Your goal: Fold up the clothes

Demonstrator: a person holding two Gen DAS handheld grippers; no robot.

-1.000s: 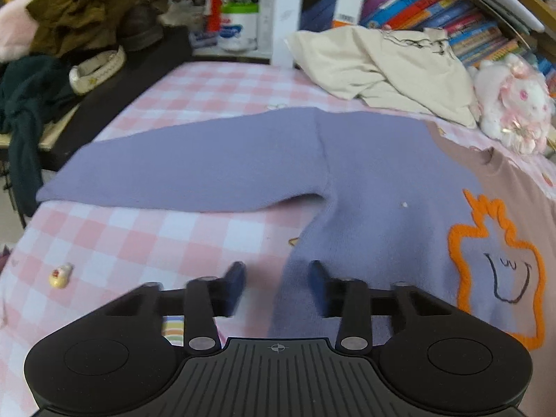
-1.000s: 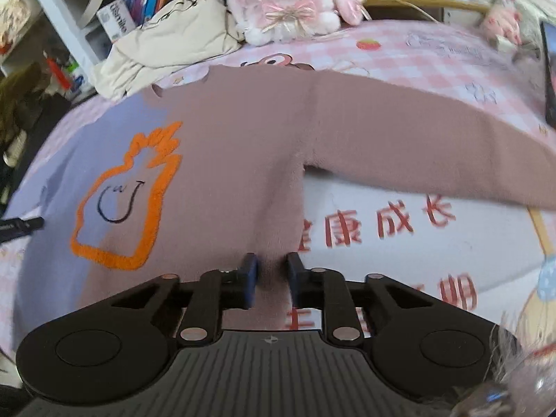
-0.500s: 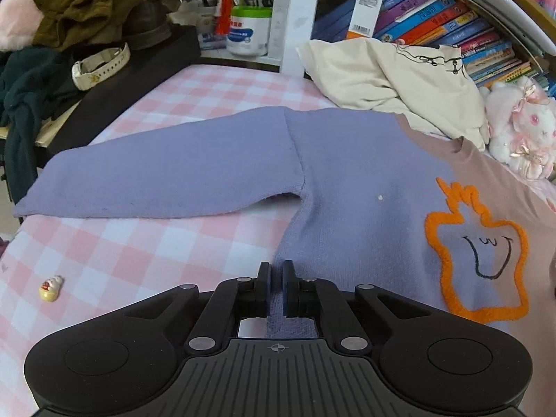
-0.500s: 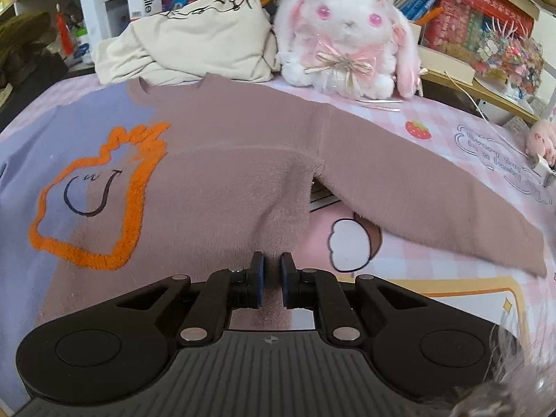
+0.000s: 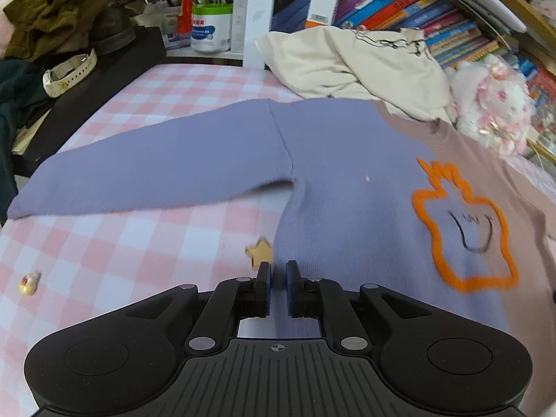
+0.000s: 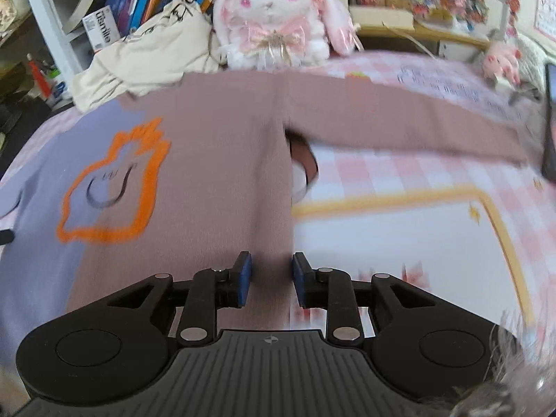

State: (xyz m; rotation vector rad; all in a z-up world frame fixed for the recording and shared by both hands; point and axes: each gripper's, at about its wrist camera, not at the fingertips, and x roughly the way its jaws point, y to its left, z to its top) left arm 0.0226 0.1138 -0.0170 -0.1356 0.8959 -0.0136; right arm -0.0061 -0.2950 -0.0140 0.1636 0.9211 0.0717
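Observation:
A sweater (image 5: 347, 173), lavender on one half and dusty pink on the other (image 6: 226, 173), lies flat on the pink checked bed (image 5: 139, 243) with both sleeves spread out. An orange-outlined figure is on its chest. My left gripper (image 5: 278, 278) is at the lavender bottom corner. Its jaws are starting to open but are still pinched narrowly on the hem. My right gripper (image 6: 271, 271) is at the pink bottom corner. Its jaws are opening, and the sweater's side edge lies loose between the pads without touching them.
A crumpled cream garment (image 5: 365, 66) and a pink plush rabbit (image 6: 274, 17) lie behind the sweater against the bookshelves. A black desk (image 5: 104, 80) with clothes on it borders the bed on the left. A small toy (image 5: 29, 283) sits on the sheet.
My left jaws, wide open a second ago, closed on the lavender hem. My right jaws closed on the pink hem, then parted again. Both views have shifted and the sweater lies straighter.

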